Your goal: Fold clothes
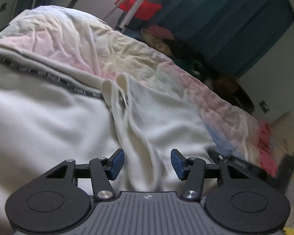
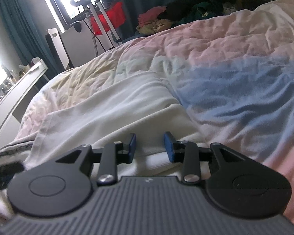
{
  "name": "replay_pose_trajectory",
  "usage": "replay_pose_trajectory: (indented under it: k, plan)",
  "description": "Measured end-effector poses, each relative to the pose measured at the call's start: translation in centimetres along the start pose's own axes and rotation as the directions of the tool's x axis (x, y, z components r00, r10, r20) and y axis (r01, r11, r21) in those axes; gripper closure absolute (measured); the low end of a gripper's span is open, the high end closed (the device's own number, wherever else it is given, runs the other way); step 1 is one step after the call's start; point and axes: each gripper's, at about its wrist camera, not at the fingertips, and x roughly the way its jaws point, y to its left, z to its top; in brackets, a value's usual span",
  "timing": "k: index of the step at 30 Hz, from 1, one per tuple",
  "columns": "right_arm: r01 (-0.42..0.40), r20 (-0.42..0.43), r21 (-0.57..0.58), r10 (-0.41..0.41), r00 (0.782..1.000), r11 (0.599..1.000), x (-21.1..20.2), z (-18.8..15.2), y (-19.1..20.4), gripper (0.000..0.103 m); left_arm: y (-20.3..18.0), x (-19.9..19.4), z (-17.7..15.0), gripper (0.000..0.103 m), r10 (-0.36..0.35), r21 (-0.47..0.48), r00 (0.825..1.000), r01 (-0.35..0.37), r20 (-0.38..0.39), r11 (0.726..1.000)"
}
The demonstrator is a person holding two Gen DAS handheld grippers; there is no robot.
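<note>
We are working a white garment (image 1: pixel 49 121) spread on the bed (image 2: pixel 235 90). Its raised fold is running lengthwise between the left gripper (image 1: pixel 147 163)'s released jaws; the right gripper (image 2: pixel 150 146), jaws also released, is hovering over the hem.

Both tools tilted downward, jaws parted

My left tool (image 1: pixel 147 163) pointed down at a slant, its blue pads (image 1: pixel 117 163) standing apart with a ridge of white cloth rising between them, neither pad visibly pressing it. My right tool (image 2: pixel 150 147) held the same downward slant, its blue pads (image 2: pixel 169 146) set closer together, with a gap between them and nothing clamped.
</note>
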Motion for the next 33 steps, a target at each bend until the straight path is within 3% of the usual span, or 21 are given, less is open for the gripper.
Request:
replay_pose_trajectory:
  k: [4,8,9,15,18,22,28,33]
  plan:
    - [0.012,0.004,-0.018,-0.012,1.0,1.0,-0.2,-0.1,0.3,0.068,-1.3,-1.2,-1.9,0.05,-0.001,0.066,1.0,0.001,0.0,0.998]
    - [0.032,0.014,-0.061,-0.031,0.999,0.998,-0.2,-0.4,0.9,0.068,-2.5,-1.1,-2.4,0.086,0.065,0.149,0.997,-0.069,0.035,0.986]
    - [0.036,0.02,-0.072,-0.034,0.999,0.997,-0.3,-0.4,1.0,0.068,-2.7,-1.2,-2.4,0.088,0.067,0.155,0.997,-0.073,0.046,0.985]
    - [0.014,0.089,-0.088,-0.006,0.996,0.996,-1.6,-0.4,1.4,0.067,-1.5,-3.9,-2.6,0.09,-0.05,-0.002,0.997,0.05,0.064,0.999]
    - [-0.027,0.109,-0.102,0.038,0.993,0.994,-2.4,-0.2,1.7,0.067,-0.4,-3.5,-4.3,0.09,-0.004,-0.047,1.0,0.005,0.02,0.999]
    - [-0.046,0.032,-0.116,0.05,0.998,0.992,-0.8,-0.9,2.1,0.068,0.3,-2.6,-4.9,0.089,0.056,-0.053,0.998,-0.056,-0.007,0.997]
    - [-0.029,0.023,-0.15,0.033,0.999,0.988,0.1,-1.6,2.4,0.067,0.1,-3.2,-4.9,0.065,0.084,-0.047,0.996,-0.083,0.026,0.995]
    - [-0.045,0.01,-0.111,0.047,0.999,0.993,-0.3,-1.4,1.8,0.068,0.7,-5.5,-4.4,0.027,0.138,-0.111,0.989,-0.131,0.054,0.985]
